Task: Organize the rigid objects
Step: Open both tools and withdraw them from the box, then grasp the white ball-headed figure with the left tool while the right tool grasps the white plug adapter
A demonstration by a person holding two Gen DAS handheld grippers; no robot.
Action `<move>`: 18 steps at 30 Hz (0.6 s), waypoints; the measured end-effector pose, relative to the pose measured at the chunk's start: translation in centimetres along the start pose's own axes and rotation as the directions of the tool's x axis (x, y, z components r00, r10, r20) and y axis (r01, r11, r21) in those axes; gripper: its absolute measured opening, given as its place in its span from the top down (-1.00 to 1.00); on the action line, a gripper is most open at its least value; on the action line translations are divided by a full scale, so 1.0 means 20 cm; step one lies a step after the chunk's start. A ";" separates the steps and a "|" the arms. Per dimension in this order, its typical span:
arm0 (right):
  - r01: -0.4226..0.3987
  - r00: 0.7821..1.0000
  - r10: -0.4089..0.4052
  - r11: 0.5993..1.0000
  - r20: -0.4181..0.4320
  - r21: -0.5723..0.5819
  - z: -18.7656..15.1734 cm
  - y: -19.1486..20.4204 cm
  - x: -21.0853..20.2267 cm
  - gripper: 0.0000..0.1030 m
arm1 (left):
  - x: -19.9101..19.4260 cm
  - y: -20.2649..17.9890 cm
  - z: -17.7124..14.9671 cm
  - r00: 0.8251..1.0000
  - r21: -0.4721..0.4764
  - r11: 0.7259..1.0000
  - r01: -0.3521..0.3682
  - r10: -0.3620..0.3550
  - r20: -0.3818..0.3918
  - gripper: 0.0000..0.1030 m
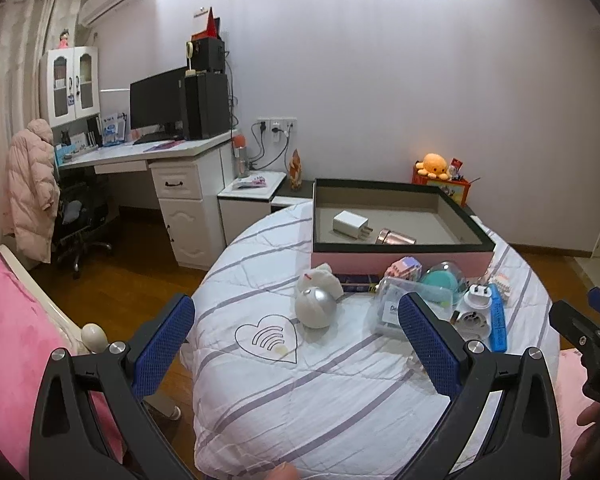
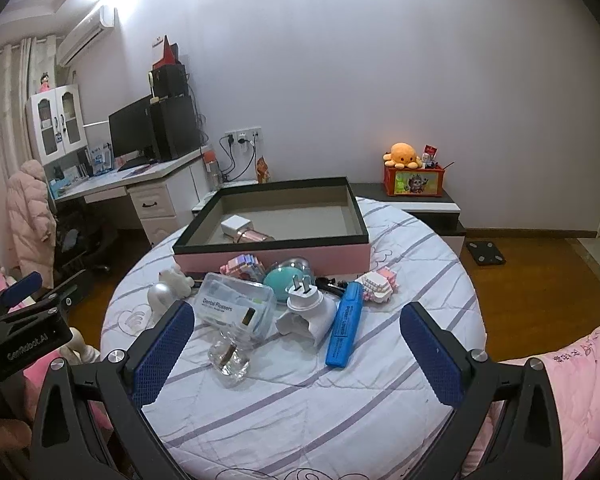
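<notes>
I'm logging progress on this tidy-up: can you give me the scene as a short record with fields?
surface: white quilt with purple stripes
container: pink shallow box with dark rim
already in box: white charger cube; rose-gold metal cylinder
still outside: blue highlighter marker; clear plastic floss box; white plug adapter; silver ball
left gripper: open, holding nothing
right gripper: open, holding nothing

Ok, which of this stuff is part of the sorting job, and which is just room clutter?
Job:
box, already holding charger and pink bottle
flossers case
blue marker
plug adapter
clear bottle
silver ball
teal dome
block toys

Lying about:
octopus plush
red tin
monitor
pink coat
</notes>
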State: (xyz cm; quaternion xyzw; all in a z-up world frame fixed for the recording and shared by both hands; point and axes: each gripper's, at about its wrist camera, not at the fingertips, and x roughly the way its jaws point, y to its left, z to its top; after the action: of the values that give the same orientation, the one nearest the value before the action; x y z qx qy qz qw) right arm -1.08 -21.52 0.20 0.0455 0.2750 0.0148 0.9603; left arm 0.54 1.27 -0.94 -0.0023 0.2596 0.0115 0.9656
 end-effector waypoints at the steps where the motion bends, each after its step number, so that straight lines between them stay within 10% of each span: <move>1: 0.003 1.000 -0.003 1.000 -0.007 0.001 -0.01 -0.01 0.02 -1.00 | 0.02 0.00 0.00 1.000 0.000 1.000 -0.001 0.001 -0.007 -1.00; 18: 0.069 0.985 -0.070 0.998 -0.161 -0.008 -0.05 -0.14 0.43 -1.00 | 0.63 -0.03 -0.10 0.982 0.063 0.998 0.007 0.005 -0.187 -1.00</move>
State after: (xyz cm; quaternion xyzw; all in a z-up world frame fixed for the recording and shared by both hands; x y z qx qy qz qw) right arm 5.68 -23.79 -5.32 0.0333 0.3529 -0.0147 0.9349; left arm 10.43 0.85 -8.90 0.0269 0.3496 0.0025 0.9365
